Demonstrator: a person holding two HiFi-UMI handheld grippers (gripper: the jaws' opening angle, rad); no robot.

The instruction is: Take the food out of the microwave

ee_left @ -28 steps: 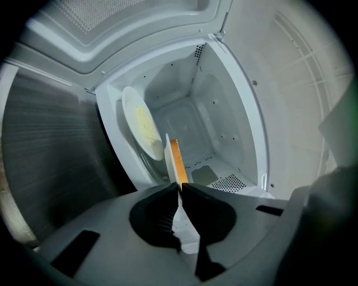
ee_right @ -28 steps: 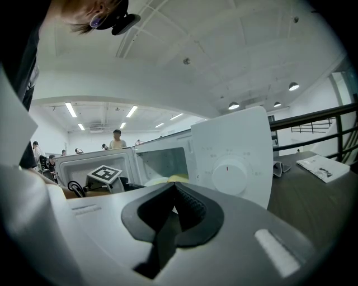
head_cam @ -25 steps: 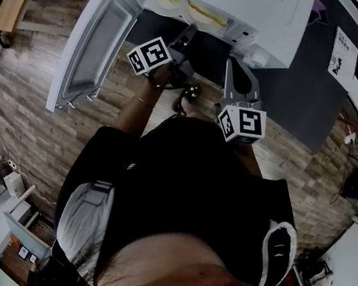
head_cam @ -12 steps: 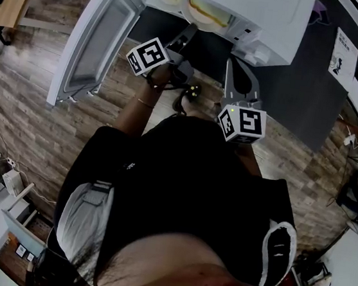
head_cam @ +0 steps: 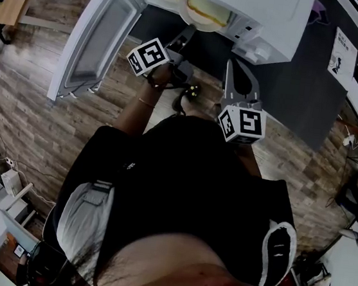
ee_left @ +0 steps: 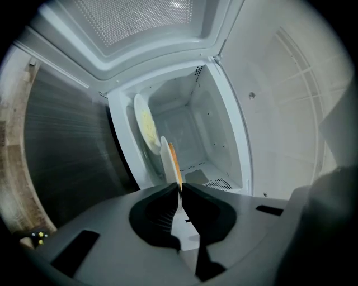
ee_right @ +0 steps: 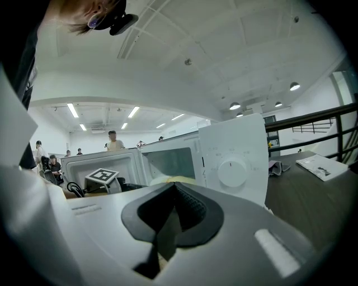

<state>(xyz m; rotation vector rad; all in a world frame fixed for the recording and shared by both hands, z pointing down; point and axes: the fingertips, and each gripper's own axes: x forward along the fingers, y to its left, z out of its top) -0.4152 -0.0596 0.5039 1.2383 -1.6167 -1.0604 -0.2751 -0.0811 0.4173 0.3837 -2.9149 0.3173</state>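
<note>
A white microwave (head_cam: 272, 14) stands at the top of the head view with its door (head_cam: 91, 44) swung open to the left. Two plates with yellow food lie in its mouth. My left gripper (head_cam: 191, 30) is shut on the rim of the nearer plate (head_cam: 205, 11), which sticks out past the opening. In the left gripper view that plate (ee_left: 168, 159) stands edge-on between the pads, and the second plate (ee_left: 144, 125) sits deeper in the cavity. My right gripper (head_cam: 230, 62) hovers shut and empty before the control panel (ee_right: 232, 162).
The microwave rests on a dark table (head_cam: 302, 89) with a printed sheet (head_cam: 344, 52) at the right. The open door blocks the left side. Wood-pattern floor lies below. Several people stand far off in the right gripper view.
The nearer plate shows a little further out of the microwave's mouth than a second ago. Both grippers have stayed almost in place.
</note>
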